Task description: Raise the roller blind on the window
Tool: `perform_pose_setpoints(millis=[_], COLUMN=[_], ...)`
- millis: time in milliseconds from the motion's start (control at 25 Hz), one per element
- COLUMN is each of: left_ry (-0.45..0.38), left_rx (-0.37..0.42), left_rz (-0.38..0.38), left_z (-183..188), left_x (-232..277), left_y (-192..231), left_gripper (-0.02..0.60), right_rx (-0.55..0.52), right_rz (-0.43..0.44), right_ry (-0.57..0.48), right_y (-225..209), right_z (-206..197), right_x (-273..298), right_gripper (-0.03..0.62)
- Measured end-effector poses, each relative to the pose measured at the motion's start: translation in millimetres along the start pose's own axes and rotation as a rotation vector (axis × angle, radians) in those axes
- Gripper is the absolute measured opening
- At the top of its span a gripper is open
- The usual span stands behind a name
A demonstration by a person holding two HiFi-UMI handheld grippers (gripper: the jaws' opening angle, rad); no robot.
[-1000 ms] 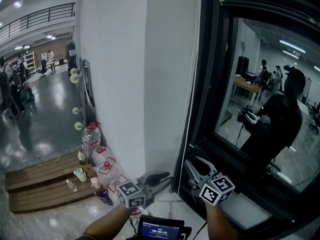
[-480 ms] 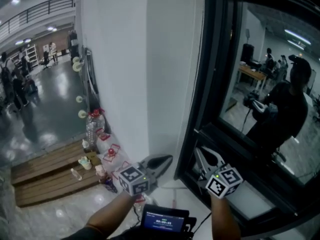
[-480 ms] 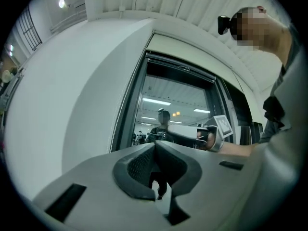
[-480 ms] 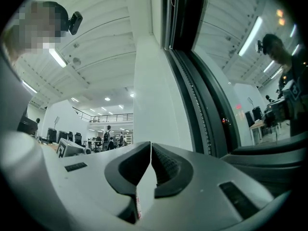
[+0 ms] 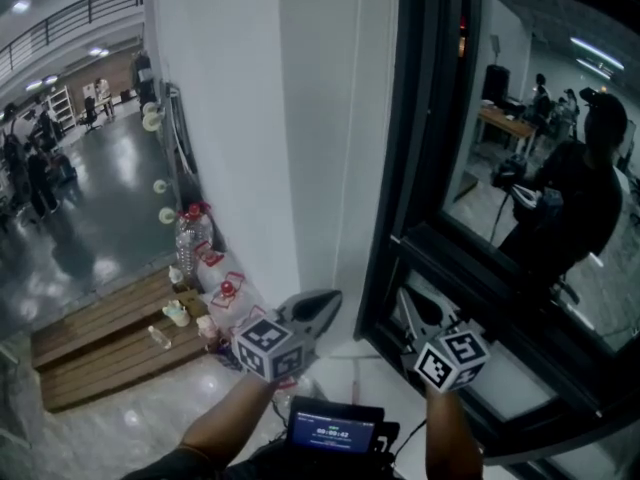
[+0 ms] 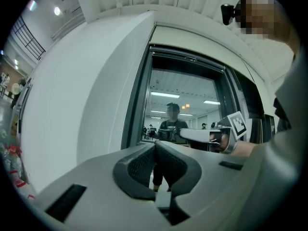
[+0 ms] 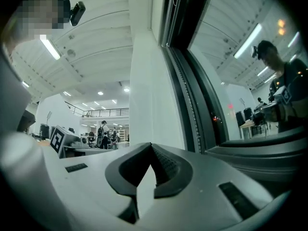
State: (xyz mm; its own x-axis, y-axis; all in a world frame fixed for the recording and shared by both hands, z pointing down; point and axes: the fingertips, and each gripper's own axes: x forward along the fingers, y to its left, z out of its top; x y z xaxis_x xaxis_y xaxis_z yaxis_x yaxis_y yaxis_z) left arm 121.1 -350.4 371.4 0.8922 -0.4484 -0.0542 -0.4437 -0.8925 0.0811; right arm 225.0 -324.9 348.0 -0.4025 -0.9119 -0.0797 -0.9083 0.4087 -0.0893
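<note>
The black-framed window stands right of a white wall; its glass is uncovered and mirrors the person, and no blind fabric shows over it. A bead chain hangs along the frame's left side, and a thin cord shows in the left gripper view. My left gripper is low before the wall, shut with nothing in it. My right gripper points up at the frame's foot. Its jaws are closing, with a narrow wedge of gap and nothing between them. Neither gripper touches the chain.
Bottles and small containers stand on the floor at the wall's foot beside a wooden pallet. A device with a lit screen hangs at the person's front. People stand far off in the hall.
Both grippers' jaws have come together from wide open. Both hands have risen slightly, and the view has shifted a little to the left.
</note>
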Motion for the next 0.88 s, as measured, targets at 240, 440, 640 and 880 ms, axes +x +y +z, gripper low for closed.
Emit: perform_pose_setpoints(millis=[240, 440, 640, 880], left_ry=[0.022, 0.031, 0.049, 0.054], left_rx=[0.013, 0.005, 0.014, 0.033], left_rz=[0.03, 0.028, 0.019, 0.001], left_z=[1.6, 1.5, 0.9, 6.8], left_x=[-1.7, -3.3, -1.2, 3.1], left_y=[1.4, 0.4, -4.3, -10.7], left_gripper=[-0.009, -0.009, -0.009, -0.009], right_rx=[0.023, 0.018, 0.01, -0.017], right_rz=[-0.009, -0.01, -0.01, -0.019], right_ry=[-0.004, -0.008, -0.008, -0.015], right_y=[3.4, 4.1, 4.1, 5.2], right_z=[-0.4, -0.1, -1.2, 4.4], right_x=[-4.5, -7.1, -9.0, -12.2], right_gripper=[0.02, 0.02, 0.019, 0.019])
